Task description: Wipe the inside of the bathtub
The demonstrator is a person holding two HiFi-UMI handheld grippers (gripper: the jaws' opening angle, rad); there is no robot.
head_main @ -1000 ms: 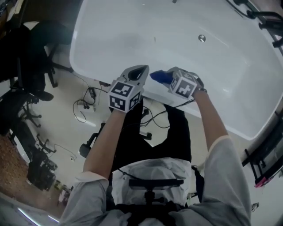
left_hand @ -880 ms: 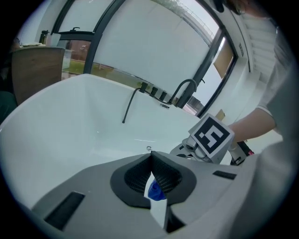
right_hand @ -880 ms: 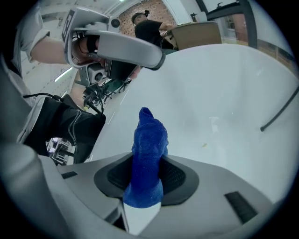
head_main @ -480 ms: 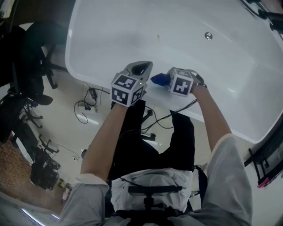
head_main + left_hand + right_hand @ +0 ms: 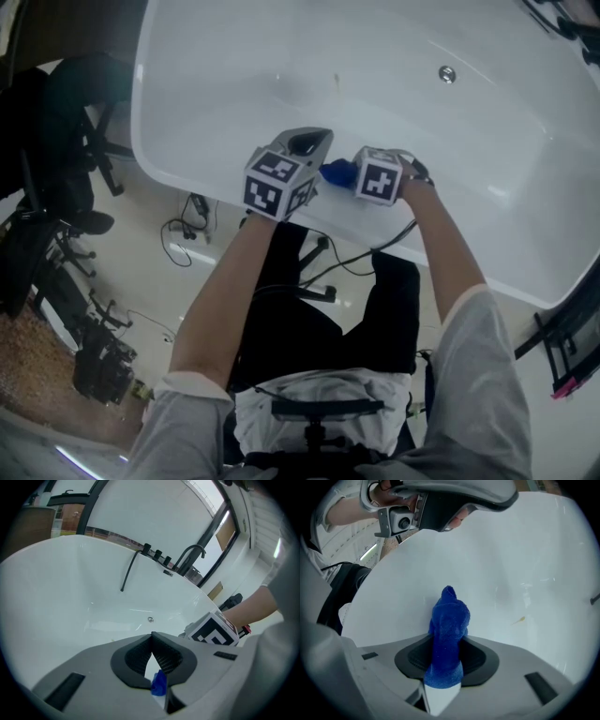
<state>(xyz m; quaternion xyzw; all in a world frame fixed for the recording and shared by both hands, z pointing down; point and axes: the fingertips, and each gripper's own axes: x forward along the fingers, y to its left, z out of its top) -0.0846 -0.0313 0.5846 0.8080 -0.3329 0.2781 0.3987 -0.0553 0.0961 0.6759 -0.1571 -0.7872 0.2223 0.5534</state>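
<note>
Left side first: the left gripper is creeping forward, its marker cube sitting a touch higher and nearer the near rim of the bathtub than a second ago. Its own view shows the jaws closed tip to tip on nothing, with only a sliver of blue peeking through the gap low behind them. Moving across, there's the blue cloth, just beside the left gripper and hanging right at the rim, above the white inner wall; I can't say it is touching the surface. It's pinched firmly in the right gripper, and that gripper's view has the cloth standing up between the clamped jaws, its free end poking out past the tips. The right gripper has drifted in too, so the pair now ride closer together than they did. Further right, the drain sits well clear on the tub floor, and a small yellowish mark shows on the wall ahead of the cloth. So the read is this: both tools are closing on the tub, but the wipe itself looks not yet begun; the cloth needs to drop over the rim and press onto the inside.
</note>
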